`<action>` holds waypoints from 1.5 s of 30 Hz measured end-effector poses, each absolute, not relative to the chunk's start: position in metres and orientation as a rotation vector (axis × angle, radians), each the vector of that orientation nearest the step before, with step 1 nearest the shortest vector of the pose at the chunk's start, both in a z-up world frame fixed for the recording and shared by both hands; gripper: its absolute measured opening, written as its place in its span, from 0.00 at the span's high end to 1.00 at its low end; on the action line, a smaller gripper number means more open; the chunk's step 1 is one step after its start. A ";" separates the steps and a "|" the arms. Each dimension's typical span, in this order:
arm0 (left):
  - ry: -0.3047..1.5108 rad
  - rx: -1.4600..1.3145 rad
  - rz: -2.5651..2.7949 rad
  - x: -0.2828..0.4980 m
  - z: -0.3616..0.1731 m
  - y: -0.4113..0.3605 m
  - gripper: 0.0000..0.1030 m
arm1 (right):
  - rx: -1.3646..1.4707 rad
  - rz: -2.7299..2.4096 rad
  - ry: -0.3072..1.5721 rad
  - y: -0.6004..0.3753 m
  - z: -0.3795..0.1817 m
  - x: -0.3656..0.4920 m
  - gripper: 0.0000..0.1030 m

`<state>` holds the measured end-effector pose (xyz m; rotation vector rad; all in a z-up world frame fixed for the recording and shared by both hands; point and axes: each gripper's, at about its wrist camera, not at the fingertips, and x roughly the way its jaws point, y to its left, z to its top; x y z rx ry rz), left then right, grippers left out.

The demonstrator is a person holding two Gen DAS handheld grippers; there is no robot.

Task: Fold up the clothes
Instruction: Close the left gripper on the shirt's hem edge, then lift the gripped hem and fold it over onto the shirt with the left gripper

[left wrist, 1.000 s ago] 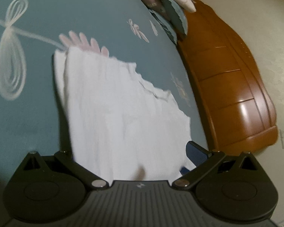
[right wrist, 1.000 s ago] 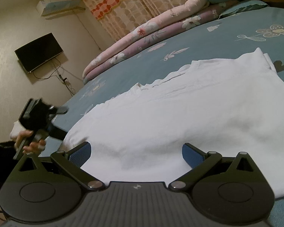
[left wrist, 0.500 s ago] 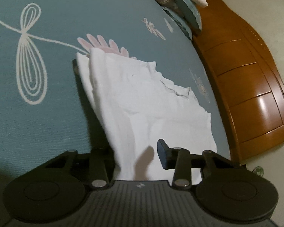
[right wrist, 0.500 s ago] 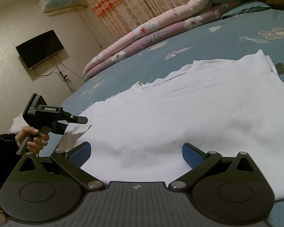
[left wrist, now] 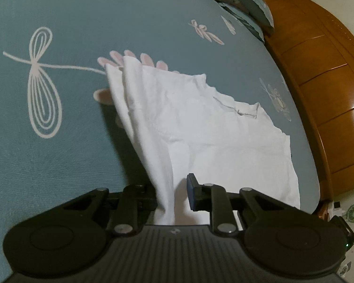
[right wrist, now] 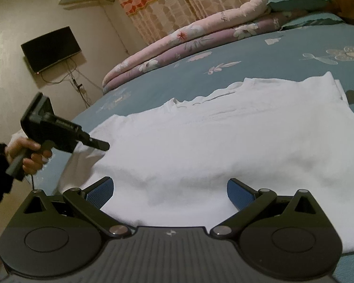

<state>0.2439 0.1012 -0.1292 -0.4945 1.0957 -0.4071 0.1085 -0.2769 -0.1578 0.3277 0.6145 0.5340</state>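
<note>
First fold just starting on the white shirt

The left gripper (left wrist: 172, 195) is closing its jaws on a pinched-up corner of the white shirt (left wrist: 200, 122); the right gripper (right wrist: 170, 192) gapes wide, shirt hem lying between and beyond its jaws, ungripped. Shirt mostly flat on the bed (left wrist: 70, 153); folding remains.

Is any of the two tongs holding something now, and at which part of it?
The left tongs are closing on the near edge of the white garment, lifted into a ridge. The right tongs stand open, holding nothing.
</note>
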 end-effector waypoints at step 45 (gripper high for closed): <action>0.998 -0.435 -0.532 0.248 -0.021 -0.019 0.90 | 0.333 0.620 0.439 -0.293 -0.140 0.074 0.00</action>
